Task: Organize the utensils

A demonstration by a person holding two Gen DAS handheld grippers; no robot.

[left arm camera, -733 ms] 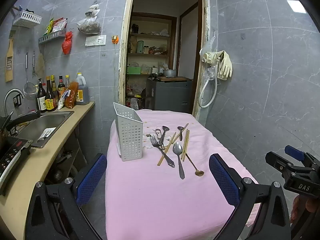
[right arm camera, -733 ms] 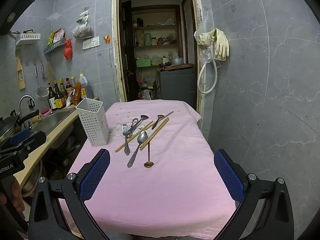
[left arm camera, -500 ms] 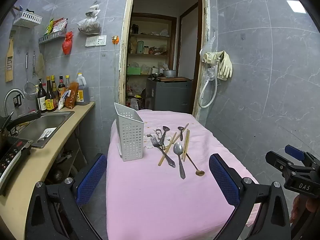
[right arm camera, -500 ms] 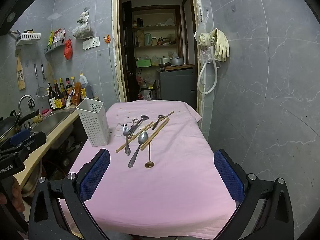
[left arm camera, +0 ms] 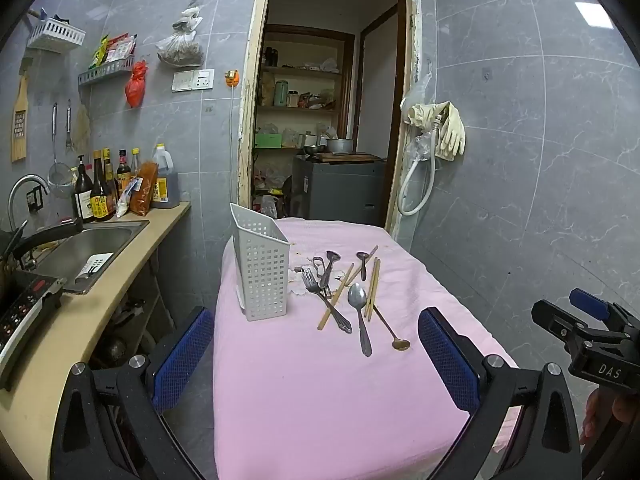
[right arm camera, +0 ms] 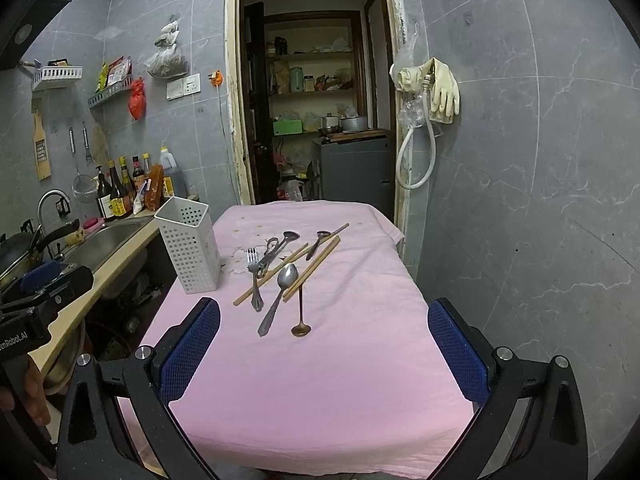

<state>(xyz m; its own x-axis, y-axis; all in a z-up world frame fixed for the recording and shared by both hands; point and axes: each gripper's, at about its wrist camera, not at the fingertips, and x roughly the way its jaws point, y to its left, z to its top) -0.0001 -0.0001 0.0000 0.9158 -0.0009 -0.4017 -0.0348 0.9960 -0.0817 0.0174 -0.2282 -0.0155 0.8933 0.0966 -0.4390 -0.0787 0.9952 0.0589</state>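
Note:
A white perforated utensil holder (left arm camera: 262,270) (right arm camera: 190,244) stands upright on the left side of a pink-covered table (left arm camera: 320,392) (right arm camera: 340,380). To its right lies a pile of utensils: a fork (left arm camera: 320,294) (right arm camera: 253,270), a large steel spoon (left arm camera: 359,306) (right arm camera: 280,292), a small brass spoon (left arm camera: 394,336) (right arm camera: 300,314), wooden chopsticks (left arm camera: 372,288) (right arm camera: 316,264) and smaller spoons. My left gripper (left arm camera: 316,360) is open and empty, short of the table's near edge. My right gripper (right arm camera: 324,350) is open and empty over the near table.
A counter with a sink (left arm camera: 92,246) and sauce bottles (left arm camera: 104,196) runs along the left wall. A doorway (left arm camera: 320,120) to a pantry is behind the table. A grey tiled wall with gloves and a hose (left arm camera: 436,136) is on the right.
Both views have shifted only slightly; the utensils and holder have not moved and both grippers stay open.

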